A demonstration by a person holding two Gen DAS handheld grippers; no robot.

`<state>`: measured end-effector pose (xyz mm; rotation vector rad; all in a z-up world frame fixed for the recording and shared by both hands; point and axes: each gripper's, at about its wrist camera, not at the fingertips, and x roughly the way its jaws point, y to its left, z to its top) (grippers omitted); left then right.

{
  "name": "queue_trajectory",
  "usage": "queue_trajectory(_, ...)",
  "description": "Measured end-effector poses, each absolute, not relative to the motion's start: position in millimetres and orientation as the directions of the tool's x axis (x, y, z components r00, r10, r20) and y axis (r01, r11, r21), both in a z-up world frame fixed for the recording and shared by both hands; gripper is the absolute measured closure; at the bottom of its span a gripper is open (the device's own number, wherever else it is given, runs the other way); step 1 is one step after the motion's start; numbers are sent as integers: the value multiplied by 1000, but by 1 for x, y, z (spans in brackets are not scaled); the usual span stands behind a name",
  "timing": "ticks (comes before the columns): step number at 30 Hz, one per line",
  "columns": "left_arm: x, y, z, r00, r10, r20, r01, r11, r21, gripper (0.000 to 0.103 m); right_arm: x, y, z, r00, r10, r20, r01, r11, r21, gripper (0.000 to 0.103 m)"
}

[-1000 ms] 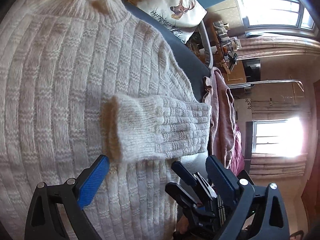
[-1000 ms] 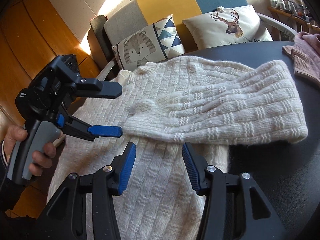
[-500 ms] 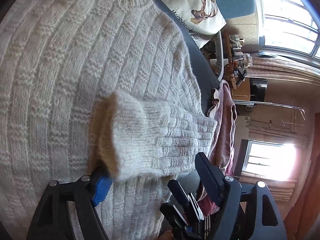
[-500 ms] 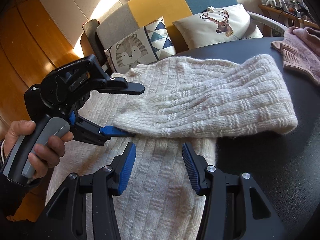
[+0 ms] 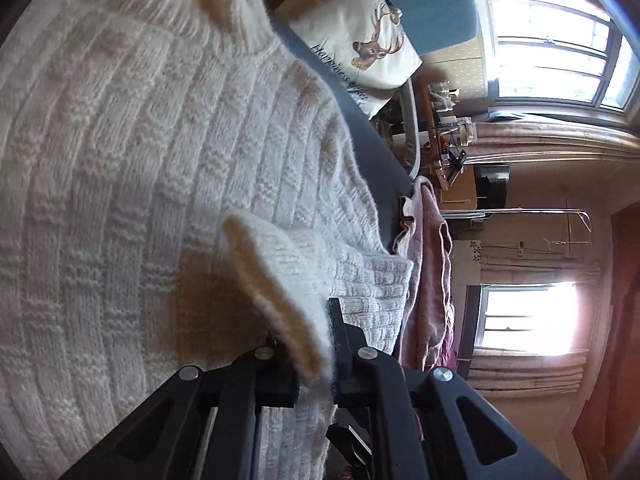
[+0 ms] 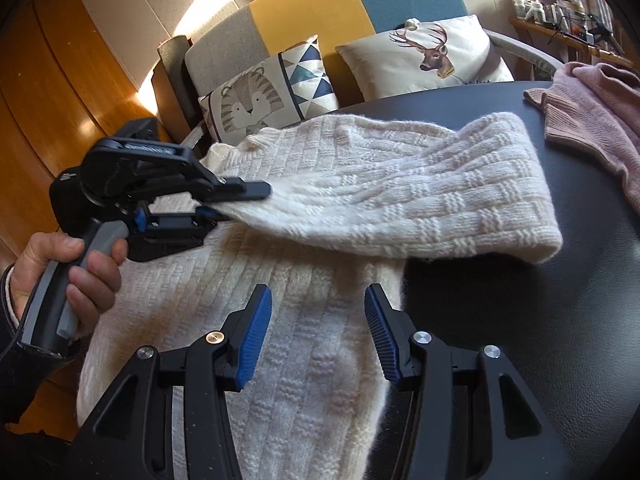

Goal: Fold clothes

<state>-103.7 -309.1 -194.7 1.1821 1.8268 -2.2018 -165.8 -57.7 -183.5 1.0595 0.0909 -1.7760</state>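
A cream knitted sweater lies flat on a dark round table, one sleeve folded across its body. In the left wrist view my left gripper is shut on the cuff of that sleeve, which stands up between the black fingers above the sweater. The right wrist view shows the same left gripper pinching the cuff and lifting it slightly, a hand around its handle. My right gripper hovers over the sweater's lower body, its blue pads apart with nothing between them.
A pink garment lies at the table's right edge. Behind the table stands a sofa with a tiger cushion and a deer cushion. Bare dark tabletop shows to the right of the sweater.
My left gripper slid forward onto the sleeve cuff and shut on it, raising the cuff's edge. The right gripper stayed where it was, still open.
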Motion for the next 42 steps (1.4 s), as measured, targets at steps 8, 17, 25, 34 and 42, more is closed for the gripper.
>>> queue_trajectory(8, -81, -346, -159, -751, 276, -600, 478, -400, -782, 94, -167, -62, -182, -105, -702, -705, 789, -490, 370, 51)
queue_trajectory(17, -46, -376, -151, -695, 73, -715, 579, -533, -617, 94, -172, -80, -176, -183, -620, -763, 798, -547, 253, 51)
queue_trajectory(25, -16, -393, -144, -640, -69, -765, 629, -619, -471, 94, -177, -96, -171, -206, -591, -780, 797, -564, 217, 51)
queue_trajectory(34, 13, -405, -148, -602, -145, -785, 670, -626, -398, 94, -182, -99, -173, -216, -589, -778, 794, -570, 211, 51)
queue_trajectory(42, 40, -420, -164, -563, -183, -806, 722, -584, -371, 94, -206, -77, -177, -278, -555, -784, 730, -652, 203, 51)
